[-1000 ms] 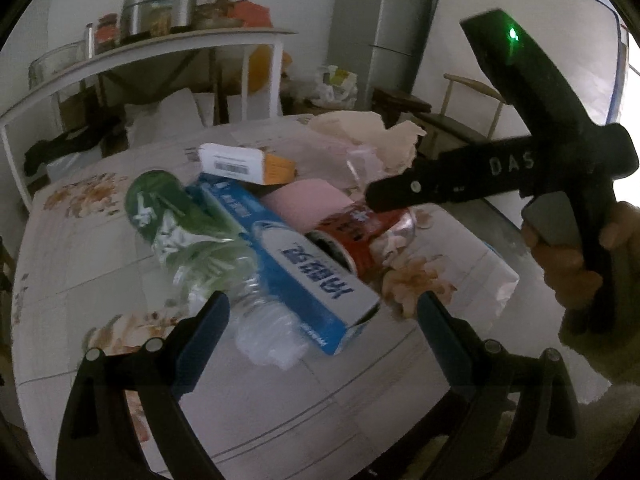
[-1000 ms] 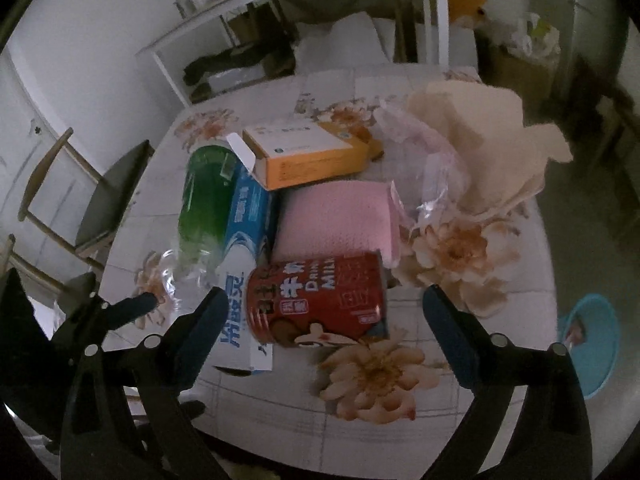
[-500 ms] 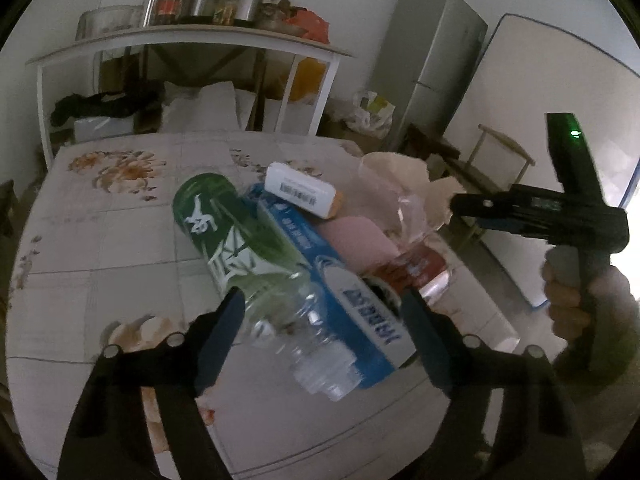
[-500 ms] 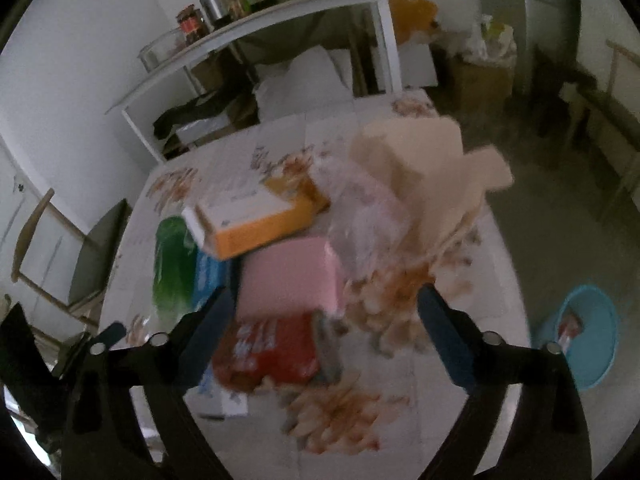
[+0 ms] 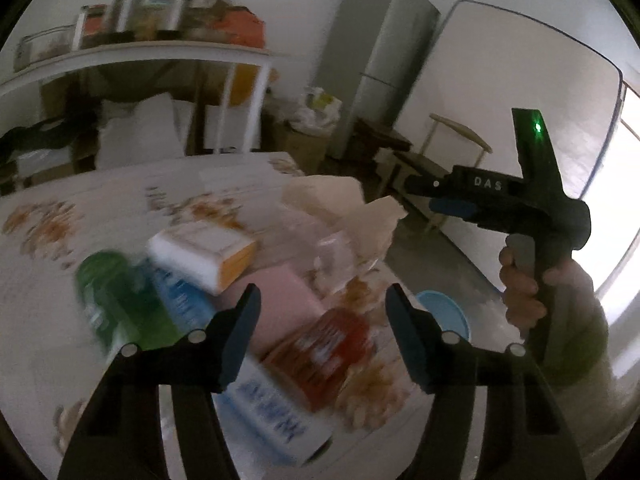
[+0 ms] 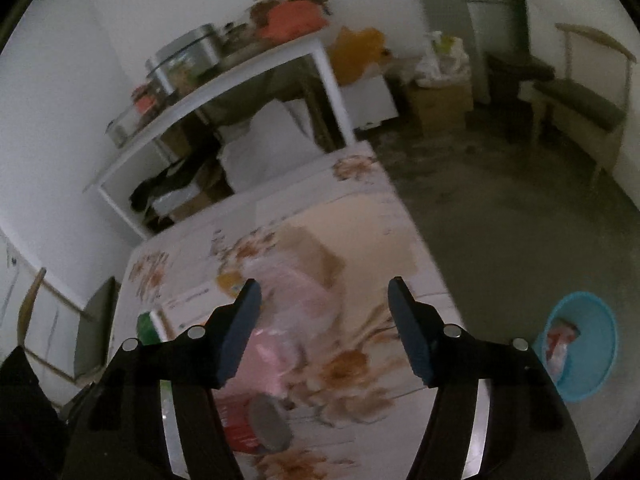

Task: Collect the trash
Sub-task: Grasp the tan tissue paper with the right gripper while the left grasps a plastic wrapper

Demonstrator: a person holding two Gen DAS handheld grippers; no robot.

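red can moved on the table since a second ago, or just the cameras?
Cannot tell for sure, looks unmoved: the red can lies beside the pink pack and blue box as before. Only the views shifted.

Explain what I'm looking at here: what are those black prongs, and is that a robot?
No robot: a person holds a handheld claw in each hand, and each picture comes from a camera on one claw, looking along its two fingers. The left claw and right claw are both empty, their jaws closing on nothing. In the left view, the person's hand grips the other tool. On the flower-patterned table lie a red drink can, a green plastic bottle, a blue carton and a pink pack. A blue plastic basin sits on the floor.
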